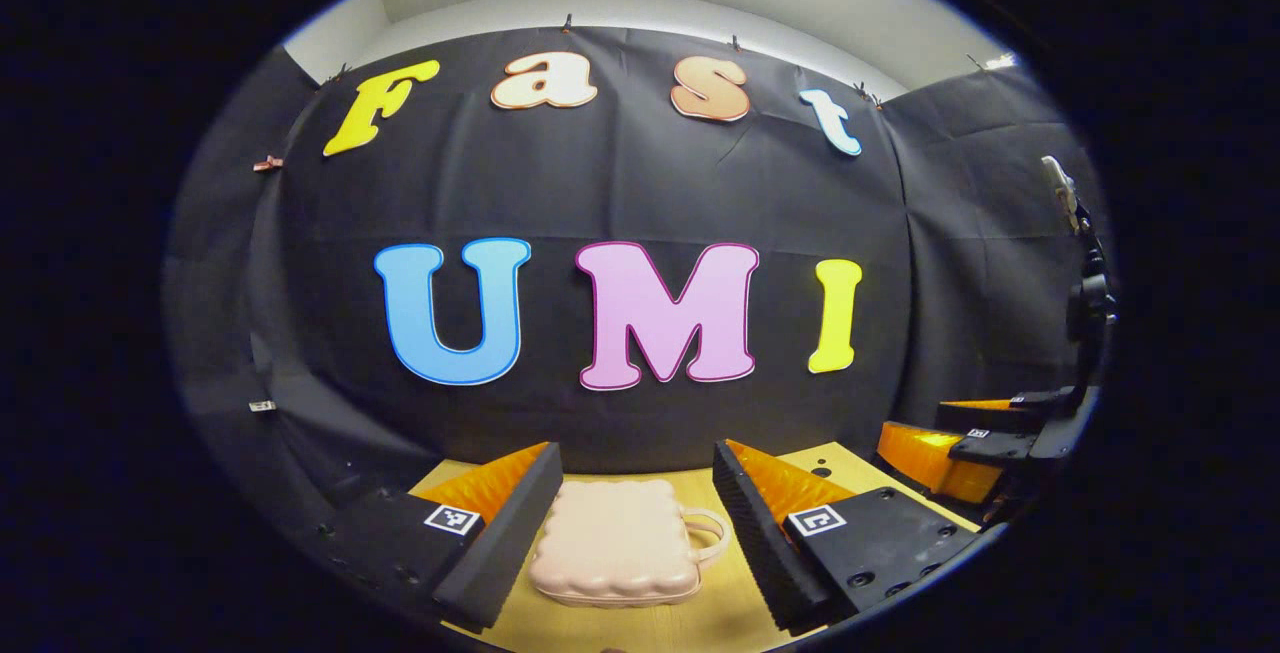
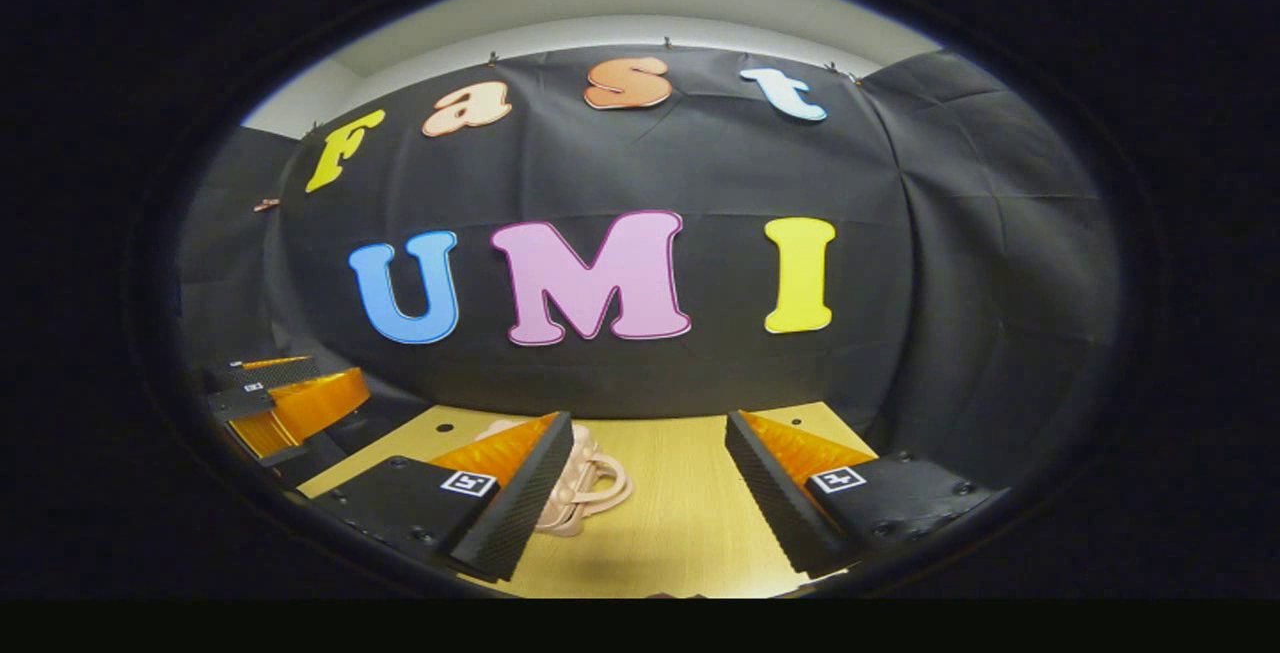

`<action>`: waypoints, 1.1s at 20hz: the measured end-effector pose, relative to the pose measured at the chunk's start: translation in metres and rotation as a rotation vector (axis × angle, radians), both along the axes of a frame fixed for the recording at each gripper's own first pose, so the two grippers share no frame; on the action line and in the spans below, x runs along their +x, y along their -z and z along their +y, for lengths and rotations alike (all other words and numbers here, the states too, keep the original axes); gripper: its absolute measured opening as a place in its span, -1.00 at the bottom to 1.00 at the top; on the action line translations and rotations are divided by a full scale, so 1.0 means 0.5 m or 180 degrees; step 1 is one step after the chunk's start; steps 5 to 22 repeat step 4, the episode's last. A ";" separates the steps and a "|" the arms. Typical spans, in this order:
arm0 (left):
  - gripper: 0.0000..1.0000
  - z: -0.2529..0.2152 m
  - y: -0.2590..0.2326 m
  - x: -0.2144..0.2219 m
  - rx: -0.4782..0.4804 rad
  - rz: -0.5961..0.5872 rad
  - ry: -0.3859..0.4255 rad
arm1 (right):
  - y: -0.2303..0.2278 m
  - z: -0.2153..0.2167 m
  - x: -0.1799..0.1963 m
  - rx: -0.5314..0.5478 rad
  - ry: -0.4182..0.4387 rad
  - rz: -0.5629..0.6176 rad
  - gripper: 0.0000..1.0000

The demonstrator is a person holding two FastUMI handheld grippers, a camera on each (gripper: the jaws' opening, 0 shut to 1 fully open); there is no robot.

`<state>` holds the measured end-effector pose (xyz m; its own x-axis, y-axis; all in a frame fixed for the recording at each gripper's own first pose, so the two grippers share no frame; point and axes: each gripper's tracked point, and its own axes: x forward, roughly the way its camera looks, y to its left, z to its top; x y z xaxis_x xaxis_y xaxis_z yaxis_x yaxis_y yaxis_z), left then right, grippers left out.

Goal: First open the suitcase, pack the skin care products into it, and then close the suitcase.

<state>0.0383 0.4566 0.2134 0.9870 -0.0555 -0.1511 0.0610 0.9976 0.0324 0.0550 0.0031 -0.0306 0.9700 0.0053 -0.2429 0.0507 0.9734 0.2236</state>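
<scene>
Left gripper view: closed pink suitcase [image 1: 615, 543] on table [image 1: 720, 613], both jaws spread

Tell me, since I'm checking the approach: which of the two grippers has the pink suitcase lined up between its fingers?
The left gripper: the suitcase lies centred in its open gap. The right gripper has it off behind one finger.

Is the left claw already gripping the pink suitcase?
No. In the left gripper view the left claw is open, its fingers apart on either side of the closed suitcase without pressing on it.
</scene>
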 end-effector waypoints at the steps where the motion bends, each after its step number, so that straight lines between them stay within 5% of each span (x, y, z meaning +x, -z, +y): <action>1: 0.82 0.000 -0.003 -0.012 -0.0009 -0.0007 0.0030 | -0.004 0.002 -0.010 -0.0005 0.0014 -0.0010 0.95; 22: 0.92 -0.002 -0.003 -0.021 -0.0084 0.0003 0.0078 | -0.010 0.004 -0.028 -0.0031 0.0076 -0.0021 0.95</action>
